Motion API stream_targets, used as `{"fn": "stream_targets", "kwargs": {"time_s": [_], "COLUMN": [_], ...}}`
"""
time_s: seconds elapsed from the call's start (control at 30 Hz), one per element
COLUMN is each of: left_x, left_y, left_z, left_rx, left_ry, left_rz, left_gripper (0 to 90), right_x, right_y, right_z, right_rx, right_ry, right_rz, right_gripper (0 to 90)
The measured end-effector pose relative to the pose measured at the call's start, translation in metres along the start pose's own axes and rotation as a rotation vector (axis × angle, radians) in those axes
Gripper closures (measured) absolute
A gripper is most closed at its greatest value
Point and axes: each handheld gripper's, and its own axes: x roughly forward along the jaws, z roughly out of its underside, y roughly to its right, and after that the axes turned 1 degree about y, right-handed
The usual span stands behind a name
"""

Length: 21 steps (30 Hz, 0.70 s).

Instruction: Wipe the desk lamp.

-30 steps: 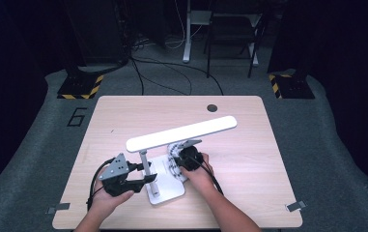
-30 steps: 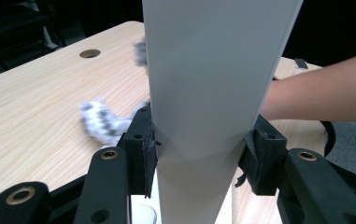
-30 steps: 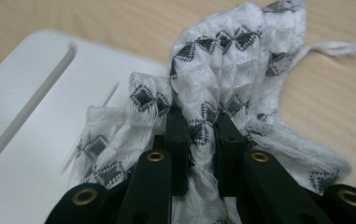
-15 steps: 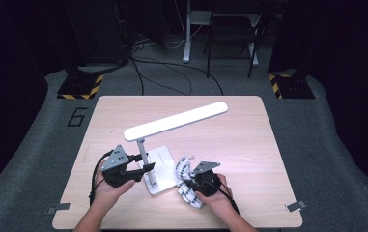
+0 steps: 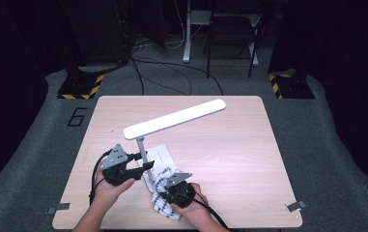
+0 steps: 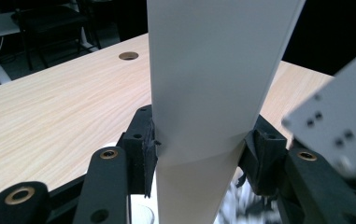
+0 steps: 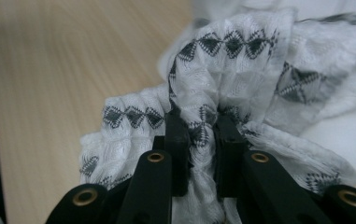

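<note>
A: Start with the biggest thing. What carries it all?

B: A light wooden counter (image 5: pixel 230 145), with a round hole (image 6: pixel 128 56) near its far edge. A white desk lamp (image 5: pixel 174 118) stands on it, its long flat head running from about eight o'clock up to two o'clock across the counter's middle.

A: And the lamp's foot?

B: Its flat white base (image 5: pixel 160 157) lies at the seven o'clock side of the counter's centre, with a thin post rising from it to the head's lower end.

A: Where's the left claw?

B: The left claw (image 5: pixel 140 166) sits at nine o'clock of the base, pointing at the lamp. In the left gripper view (image 6: pixel 199 149) its jaws are clamped on the lamp's white upright part, one pad pressing each edge.

A: The right one?

B: The right claw (image 5: pixel 164 191) is at six o'clock of the base, near the counter's front edge, with the hand behind it. Its jaws are pinched nearly together on a bunched fold of white cloth (image 7: pixel 241 74) with dark diamond patterning.

A: Where does that cloth lie?

B: Crumpled on the counter at the base's near corner (image 5: pixel 164 181), touching the base, and trailing down towards the front edge beneath the right claw.
</note>
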Motion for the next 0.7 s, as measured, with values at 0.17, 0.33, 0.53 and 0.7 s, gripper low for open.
{"fn": "stream_targets", "kwargs": {"time_s": [0.17, 0.33, 0.53, 0.7], "left_x": [-0.001, -0.003, -0.004, -0.003], "left_y": [-0.001, -0.003, -0.003, -0.001], "left_z": [0.0, 0.001, 0.0, 0.0], "left_rx": [0.002, -0.003, -0.003, -0.006], "left_ry": [-0.002, -0.003, -0.016, -0.014], "left_rz": [0.008, 0.013, 0.019, 0.014], "left_gripper": [52.9, 52.7, 52.6, 52.5], "right_x": [0.007, -0.004, -0.025, -0.027], "right_y": [-0.008, 0.008, 0.044, 0.049], "right_z": [-0.003, 0.005, 0.017, 0.021], "right_rx": [-0.036, 0.029, 0.111, 0.137], "right_ry": [0.0, 0.016, 0.02, 0.047], "right_rz": [-0.038, 0.018, 0.115, 0.153], "right_gripper": [79.2, 79.5, 79.4, 79.2]}}
